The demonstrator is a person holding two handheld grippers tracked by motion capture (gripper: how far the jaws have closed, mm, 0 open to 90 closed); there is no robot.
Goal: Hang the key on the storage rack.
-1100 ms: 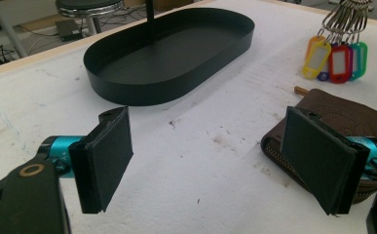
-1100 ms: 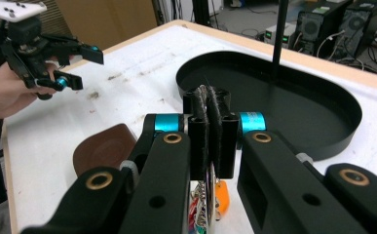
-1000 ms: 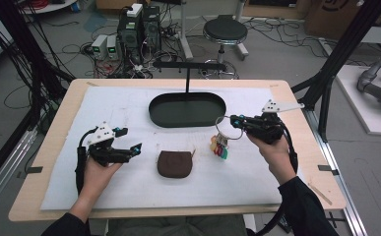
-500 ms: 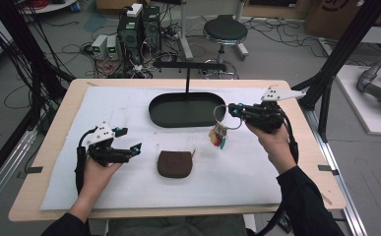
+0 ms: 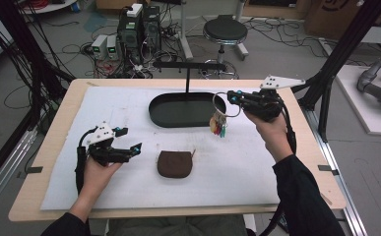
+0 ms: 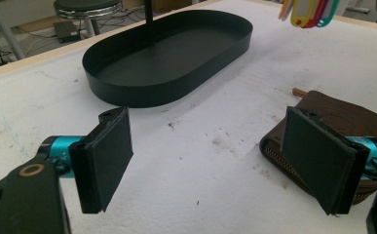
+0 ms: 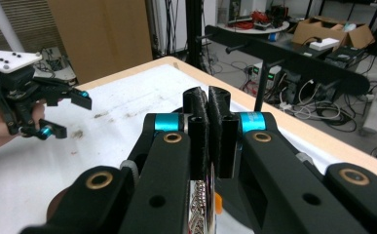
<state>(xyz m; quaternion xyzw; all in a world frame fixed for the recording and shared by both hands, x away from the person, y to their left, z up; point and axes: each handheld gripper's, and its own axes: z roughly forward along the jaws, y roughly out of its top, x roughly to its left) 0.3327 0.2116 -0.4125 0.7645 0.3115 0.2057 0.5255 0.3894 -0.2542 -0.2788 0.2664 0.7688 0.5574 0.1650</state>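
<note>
My right gripper (image 5: pixel 232 98) is shut on a metal key ring (image 5: pixel 219 104) and holds it in the air by the right end of the black oval tray (image 5: pixel 161 115). Coloured key tags (image 5: pixel 218 126) dangle under the ring. From the tray rises a thin post with a black crossbar (image 5: pixel 188 65) bearing pegs. A brown zip pouch (image 5: pixel 174 163) lies flat on the white mat. My left gripper (image 5: pixel 131 150) rests low on the mat, left of the pouch, open with nothing between its pads (image 6: pixel 103 158). The pouch (image 6: pixel 342 122) lies partly behind one of them.
The white mat (image 5: pixel 257 162) covers most of the wooden table (image 5: pixel 40 147). Behind the table stand a round stool (image 5: pixel 222 32), computer boxes (image 5: pixel 139 24) and loose cables on the floor. Black frame posts (image 5: pixel 340 54) rise at the right.
My right gripper has lifted the key ring and carried it back and up, from near the pouch toward the tray's right end. The left gripper has stayed put.
</note>
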